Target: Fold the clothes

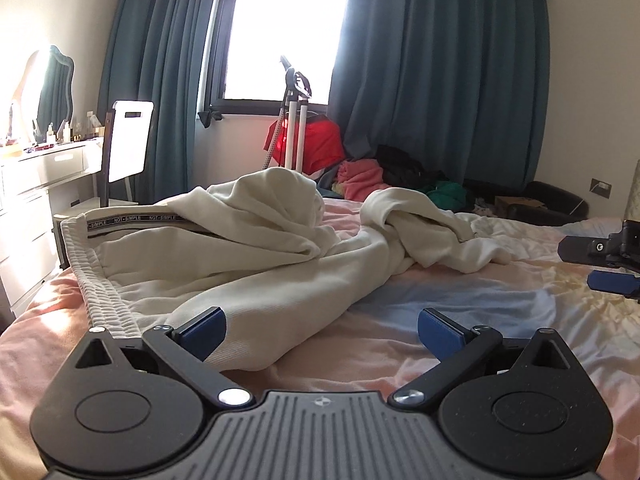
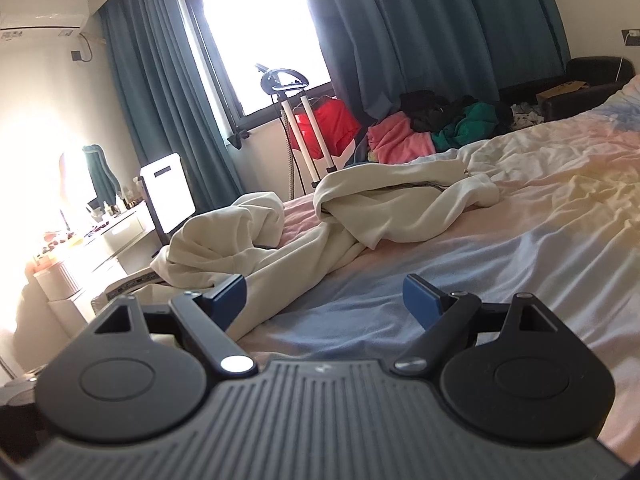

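Cream sweatpants (image 1: 256, 264) are lying crumpled across the pastel bed sheet (image 1: 480, 320). The left hand-held gripper (image 1: 320, 330) and right hand-held gripper (image 2: 324, 300) are both hovering wide apart, gripping nothing, just beside the fabric.

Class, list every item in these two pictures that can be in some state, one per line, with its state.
Cream trousers: unfolded, crumpled and twisted on the bed.
Left tongs: open, holding nothing, one finger over the trouser fabric.
Right tongs: open, holding nothing.
Curtains: drawn apart at the window.
Bedsheet: wrinkled.
Clothes pile: heaped, unfolded, beyond the bed.
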A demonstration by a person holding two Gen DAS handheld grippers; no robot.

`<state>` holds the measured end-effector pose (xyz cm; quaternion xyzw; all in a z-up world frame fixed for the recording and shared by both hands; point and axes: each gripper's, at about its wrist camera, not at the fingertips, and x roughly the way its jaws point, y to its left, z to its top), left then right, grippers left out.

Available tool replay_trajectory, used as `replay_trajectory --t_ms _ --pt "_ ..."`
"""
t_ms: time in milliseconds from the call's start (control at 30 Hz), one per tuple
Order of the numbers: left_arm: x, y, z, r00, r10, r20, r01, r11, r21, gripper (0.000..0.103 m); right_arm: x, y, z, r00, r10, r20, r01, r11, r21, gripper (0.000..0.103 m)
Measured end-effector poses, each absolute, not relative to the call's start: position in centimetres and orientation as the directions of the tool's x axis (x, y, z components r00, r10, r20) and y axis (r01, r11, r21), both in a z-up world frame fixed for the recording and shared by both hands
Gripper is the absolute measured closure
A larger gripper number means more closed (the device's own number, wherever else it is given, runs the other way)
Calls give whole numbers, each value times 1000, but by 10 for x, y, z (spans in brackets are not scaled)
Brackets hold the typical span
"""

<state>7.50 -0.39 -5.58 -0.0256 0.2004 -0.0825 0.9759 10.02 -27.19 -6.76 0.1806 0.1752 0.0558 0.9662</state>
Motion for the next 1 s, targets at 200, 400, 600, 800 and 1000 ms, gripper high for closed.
replay_trajectory --t_ms 200,400,600,800,1000 --pt "78 -5 -61 911 -136 -389 109 990 -91 0 118 -286 -83 905 235 -355 -15 850 526 15" --pt "89 5 -73 889 -144 -435 72 981 -179 0 219 -306 -92 859 257 -444 85 782 617 16" --pt "119 27 -93 868 -224 -444 57 932 -358 0 314 -334 -149 840 243 -485 250 620 744 16" --pt "129 11 -116 897 -243 -370 148 952 -267 0 394 -341 -180 872 127 -473 315 594 740 18" --pt "144 7 -127 893 -296 -340 205 939 -277 0 441 -333 -160 872 -24 -489 358 712 604 85"
